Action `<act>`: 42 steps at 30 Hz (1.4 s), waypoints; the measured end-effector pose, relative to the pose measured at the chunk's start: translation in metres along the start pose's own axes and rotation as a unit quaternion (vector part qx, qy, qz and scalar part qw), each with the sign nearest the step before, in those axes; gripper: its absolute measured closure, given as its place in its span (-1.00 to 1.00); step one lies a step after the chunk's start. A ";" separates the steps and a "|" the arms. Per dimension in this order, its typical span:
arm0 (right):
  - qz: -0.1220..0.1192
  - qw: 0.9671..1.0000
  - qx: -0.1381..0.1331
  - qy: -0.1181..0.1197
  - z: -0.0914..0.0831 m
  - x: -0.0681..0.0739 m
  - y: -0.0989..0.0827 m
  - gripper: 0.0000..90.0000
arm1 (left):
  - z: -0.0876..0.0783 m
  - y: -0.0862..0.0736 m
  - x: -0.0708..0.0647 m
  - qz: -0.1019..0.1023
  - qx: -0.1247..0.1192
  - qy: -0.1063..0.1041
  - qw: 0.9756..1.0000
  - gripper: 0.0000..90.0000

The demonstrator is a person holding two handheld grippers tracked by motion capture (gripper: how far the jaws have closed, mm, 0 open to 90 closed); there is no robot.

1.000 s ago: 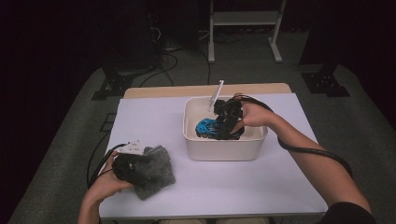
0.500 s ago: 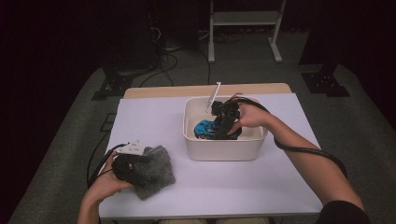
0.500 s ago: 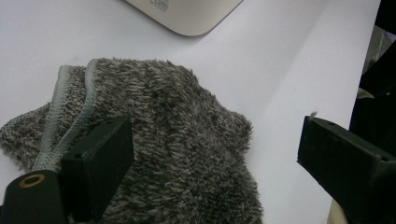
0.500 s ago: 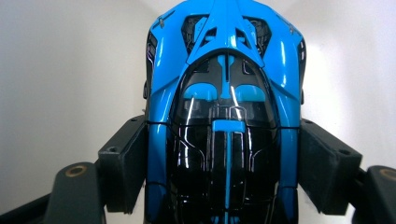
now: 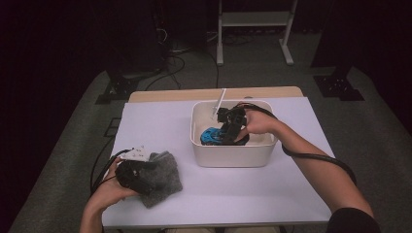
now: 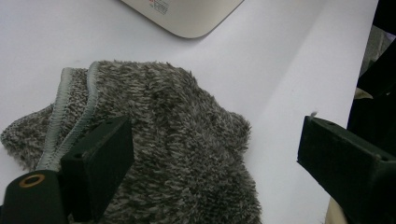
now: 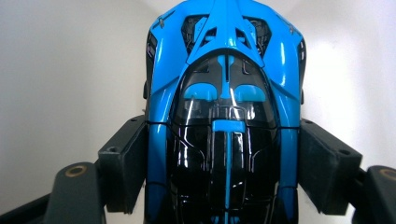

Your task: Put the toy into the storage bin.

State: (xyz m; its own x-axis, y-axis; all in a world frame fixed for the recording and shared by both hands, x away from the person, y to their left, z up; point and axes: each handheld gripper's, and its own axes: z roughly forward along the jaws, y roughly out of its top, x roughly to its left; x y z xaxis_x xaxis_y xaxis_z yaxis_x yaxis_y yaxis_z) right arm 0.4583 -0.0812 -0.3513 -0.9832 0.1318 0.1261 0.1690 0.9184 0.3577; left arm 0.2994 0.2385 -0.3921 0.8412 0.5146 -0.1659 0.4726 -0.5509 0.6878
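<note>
A blue and black toy car (image 5: pixel 210 136) lies inside a white tub (image 5: pixel 233 158) at the middle of the table. My right gripper (image 5: pixel 228 133) reaches into the tub. In the right gripper view its pads (image 7: pixel 128 158) press on both sides of the car (image 7: pixel 224 70), so the gripper (image 7: pixel 224 163) is shut on it. A fluffy grey cloth (image 5: pixel 163 177) lies crumpled at the front left. My left gripper (image 5: pixel 143 175) rests over it, and its jaws stand wide apart (image 6: pixel 217 140) above the cloth (image 6: pixel 187 140), gripping nothing.
A thin white stick (image 5: pixel 221 102) leans up from the tub's far rim. The white table cover (image 5: pixel 155 126) ends close to the cloth's near side. A corner of the tub (image 6: pixel 187 14) lies beyond the cloth. Cables trail from both grippers.
The right gripper has edged slightly to the left inside the tub, with the car still between its jaws. The left hand and the cloth have stayed put.
</note>
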 end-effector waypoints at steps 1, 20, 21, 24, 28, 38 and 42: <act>0.001 1.000 0.000 0.002 0.001 0.000 0.000 -0.45 | 0.000 0.000 0.000 0.000 0.000 0.000 1.000 -0.78; 0.003 1.000 0.007 0.006 0.007 -0.001 0.002 -0.42 | -0.003 0.001 -0.002 0.001 -0.005 0.003 1.000 -0.78; 0.002 1.000 0.011 0.005 0.007 -0.001 0.003 -0.42 | -0.003 0.001 -0.002 0.001 -0.004 0.002 1.000 -0.78; 0.005 1.000 0.025 0.007 0.011 0.000 0.003 -0.42 | -0.003 0.001 -0.002 0.001 -0.005 0.001 1.000 -0.78; 0.008 0.999 0.037 0.005 0.017 0.000 0.001 -0.42 | -0.003 0.000 -0.001 0.002 -0.002 0.001 1.000 -0.78; 0.010 0.999 0.032 0.001 0.009 0.001 0.001 -0.39 | -0.003 0.001 -0.002 0.002 -0.004 0.000 1.000 -0.78; 0.011 0.999 0.033 -0.002 0.006 0.002 0.000 -0.39 | -0.002 0.002 -0.003 0.006 -0.001 -0.001 1.000 -0.78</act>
State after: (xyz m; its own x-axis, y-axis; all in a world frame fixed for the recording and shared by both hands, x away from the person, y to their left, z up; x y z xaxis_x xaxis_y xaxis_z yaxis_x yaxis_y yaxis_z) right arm 0.4560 -0.0784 -0.3562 -0.9796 0.1543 0.1291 0.1863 0.9378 0.2930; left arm 0.2972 0.2375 -0.3891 0.8474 0.5067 -0.1584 0.4616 -0.5558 0.6914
